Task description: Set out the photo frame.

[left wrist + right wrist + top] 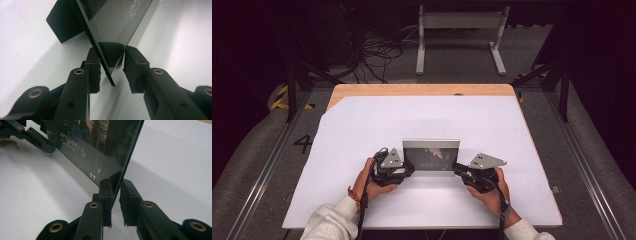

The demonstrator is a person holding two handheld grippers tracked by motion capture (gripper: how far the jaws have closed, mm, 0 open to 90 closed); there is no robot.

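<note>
a glass picture frame, held at both side edges

i see the picture frame (431, 156) standing almost upright on the white sheet (362, 130), between my two grippers. the left gripper (112, 68) has the frame's edge between its jaws; the inner pad seems to touch the glass, but on the other side i see a small gap, so i cannot tell if it really pinches. the right gripper (115, 195) is around the opposite edge, and here the panel looks pinched.

i judge the frame stiff, thin, quite light, and fragile. the glass face is smooth and can slip in the pads. behind the left jaws a black stand (63, 23) props it up. the best hold, i think, is low on each side edge, squeezed gently and evenly.
</note>
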